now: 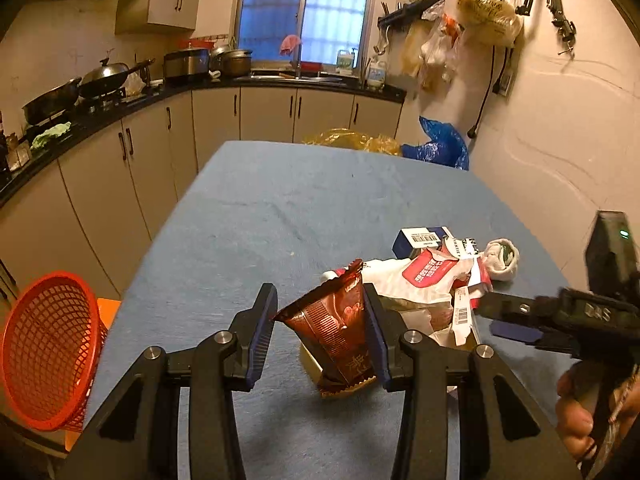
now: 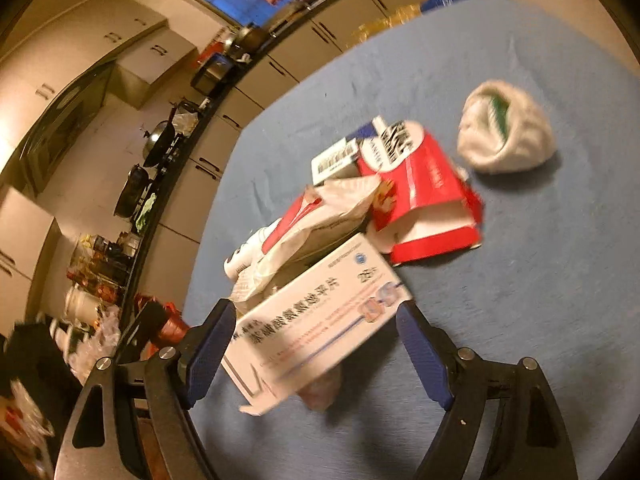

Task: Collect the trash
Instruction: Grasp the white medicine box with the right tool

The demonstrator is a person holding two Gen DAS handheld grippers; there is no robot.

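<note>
A pile of trash lies on the blue table [image 1: 280, 208]. My left gripper [image 1: 320, 328] is open around a dark red snack wrapper [image 1: 340, 332] that stands between the fingers and touches both. A white and red bag [image 1: 424, 276], a blue and white box [image 1: 424, 238] and a crumpled white ball [image 1: 502, 258] lie behind. My right gripper [image 2: 316, 344] is open around a white medicine box [image 2: 316, 320]. Beyond it lie a red carton [image 2: 424, 196], a white bag [image 2: 320, 220] and the crumpled ball [image 2: 506, 132]. The right gripper shows at the right edge of the left wrist view [image 1: 516, 320].
A red mesh basket [image 1: 48, 352] stands tilted off the table's left edge on an orange stool. Kitchen counters with pans [image 1: 100, 80] run along the left and back. Yellow [image 1: 352, 140] and blue bags [image 1: 440, 144] sit beyond the table's far end. A wall is on the right.
</note>
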